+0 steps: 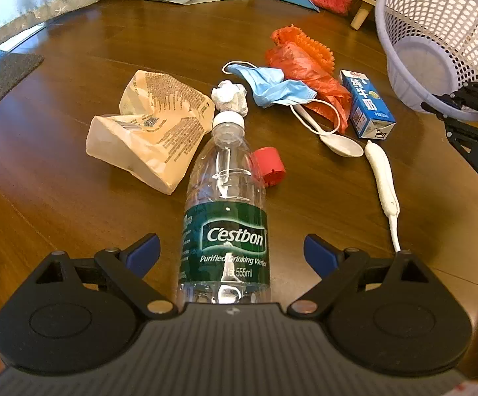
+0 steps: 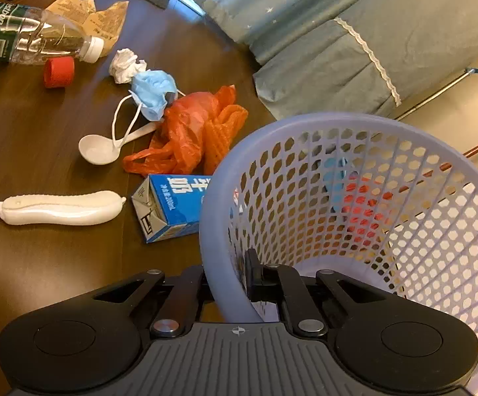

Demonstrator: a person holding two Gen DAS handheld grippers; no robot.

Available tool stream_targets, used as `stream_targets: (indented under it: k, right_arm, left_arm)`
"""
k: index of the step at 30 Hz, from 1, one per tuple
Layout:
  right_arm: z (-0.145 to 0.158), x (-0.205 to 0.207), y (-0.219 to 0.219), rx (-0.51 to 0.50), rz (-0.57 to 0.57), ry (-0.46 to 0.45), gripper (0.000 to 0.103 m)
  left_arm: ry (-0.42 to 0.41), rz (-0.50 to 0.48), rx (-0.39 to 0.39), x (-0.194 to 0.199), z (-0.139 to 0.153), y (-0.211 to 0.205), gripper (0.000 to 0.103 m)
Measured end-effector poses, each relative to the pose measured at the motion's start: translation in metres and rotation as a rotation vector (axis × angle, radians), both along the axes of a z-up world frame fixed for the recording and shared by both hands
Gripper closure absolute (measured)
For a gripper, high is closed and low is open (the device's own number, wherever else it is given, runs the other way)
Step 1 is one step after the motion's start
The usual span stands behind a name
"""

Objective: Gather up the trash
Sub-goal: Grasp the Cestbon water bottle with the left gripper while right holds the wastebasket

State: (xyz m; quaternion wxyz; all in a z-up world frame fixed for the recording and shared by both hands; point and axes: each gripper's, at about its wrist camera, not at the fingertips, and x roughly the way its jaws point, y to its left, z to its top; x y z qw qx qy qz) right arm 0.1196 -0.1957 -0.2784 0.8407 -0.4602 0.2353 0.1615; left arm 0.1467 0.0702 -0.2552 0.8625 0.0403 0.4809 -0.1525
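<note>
Your left gripper (image 1: 231,250) stands wide open, its two blue pads on either side of the one water bottle (image 1: 226,211) without touching it. The bottle lies on the wooden floor (image 1: 74,204) with its white cap pointing away from you; its base is hidden behind the gripper body.

Your right gripper (image 2: 230,279) is closed on the rim of the one lavender basket (image 2: 354,138), one finger outside the wall, one inside. The basket is tilted and holds nothing you can make out.

Loose items on the floor, counted:
- one crumpled beige paper bag (image 1: 146,132), touching the bottle's shoulder
- one ball of white paper (image 1: 229,96), just beyond the bottle cap
- one red cap (image 1: 268,166), beside the bottle
- one blue face mask (image 1: 271,87), lying across the orange plastic bag (image 1: 308,69)
- one white spoon (image 1: 333,140), its handle partly under the mask's ear loop
- one blue milk carton (image 1: 366,104), between bag and basket
- one white corded handset (image 1: 382,178), cord cut off behind your left gripper

In the right wrist view, the carton's far end is hidden behind the basket. Red and blue shapes show through the mesh, too broken up to identify there.
</note>
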Motion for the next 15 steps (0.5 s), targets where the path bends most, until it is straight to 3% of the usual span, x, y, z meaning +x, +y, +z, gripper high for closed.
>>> stream_targets:
  k: [5,9,15]
  right_arm:
    - [0.0,0.001,0.001,-0.004,0.003,-0.009,0.1]
    - [0.001,0.002,0.001,0.007,-0.003,-0.004,0.1]
    - [0.0,0.001,0.002,0.006,-0.005,0.003,0.1]
  left_arm:
    - [0.016,-0.001,0.004,-0.001,-0.004,0.0,0.014]
    - [0.029,-0.006,0.007,-0.002,-0.007,-0.002,0.024]
    - [0.037,-0.024,0.061,0.0,-0.017,-0.006,0.029]
